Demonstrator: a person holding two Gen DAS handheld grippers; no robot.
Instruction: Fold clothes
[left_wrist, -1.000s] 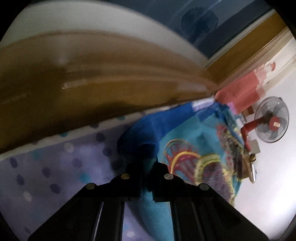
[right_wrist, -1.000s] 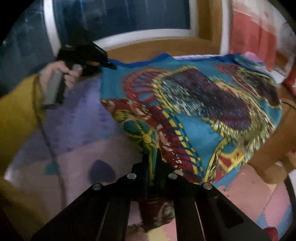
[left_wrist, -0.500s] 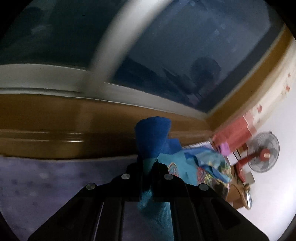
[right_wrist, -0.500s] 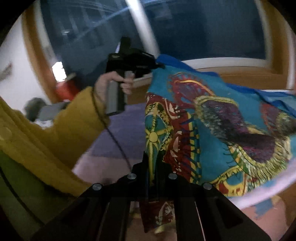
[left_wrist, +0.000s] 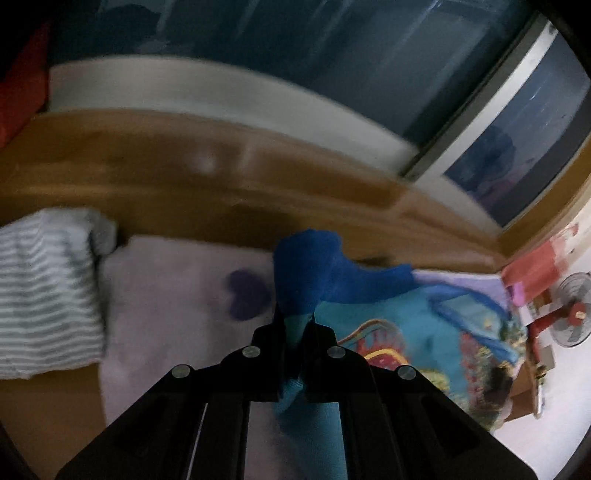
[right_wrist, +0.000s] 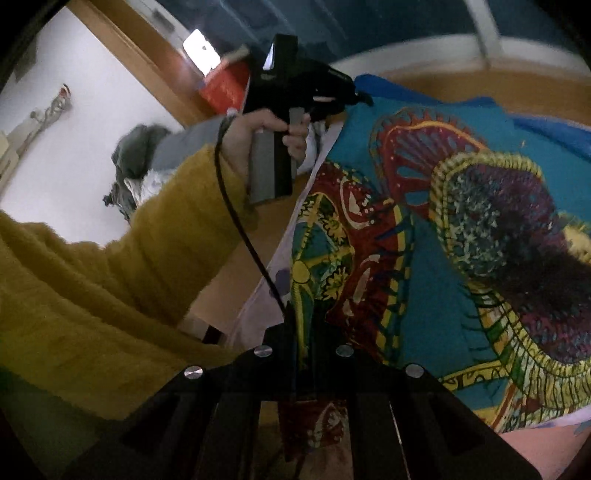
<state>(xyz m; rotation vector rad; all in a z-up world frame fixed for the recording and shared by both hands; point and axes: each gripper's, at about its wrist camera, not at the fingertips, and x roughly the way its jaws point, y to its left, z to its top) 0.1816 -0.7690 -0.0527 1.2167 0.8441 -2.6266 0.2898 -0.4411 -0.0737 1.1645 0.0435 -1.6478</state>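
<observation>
Gripping opposite corners of the patterned garment (right_wrist: 461, 229), both tools were clamped nearly shut on cloth. The left hand-held gripper (left_wrist: 297, 325) pinched a corner with a dark blue trim (left_wrist: 308, 273) that stood up just ahead of its fingertips; the right hand-held gripper (right_wrist: 303, 325) nipped the red-and-yellow printed edge, which ran out from between its jaws.

A second earlier the garment had lain mostly flat on the bed, draped toward the far end. By this moment both hands had swung it sideways: the left view now took in a striped grey-and-white cloth (left_wrist: 44, 295) well off to the gripper's left and bare lilac bedsheet (left_wrist: 166, 295) ahead of it, where before only spotted sheet and the wooden sill had shown. In the right view the person's yellow sleeve (right_wrist: 122, 266) and the hand (right_wrist: 266, 136) on the other tool had come much closer, with the held edge stretched taut between the two grippers.

The rest of the garment trailed to the right of both grippers, still partly resting on the bed. I judged this the carrying stroke of a fold, one edge being lifted and drawn over; the fold itself was not yet laid down or flattened.
</observation>
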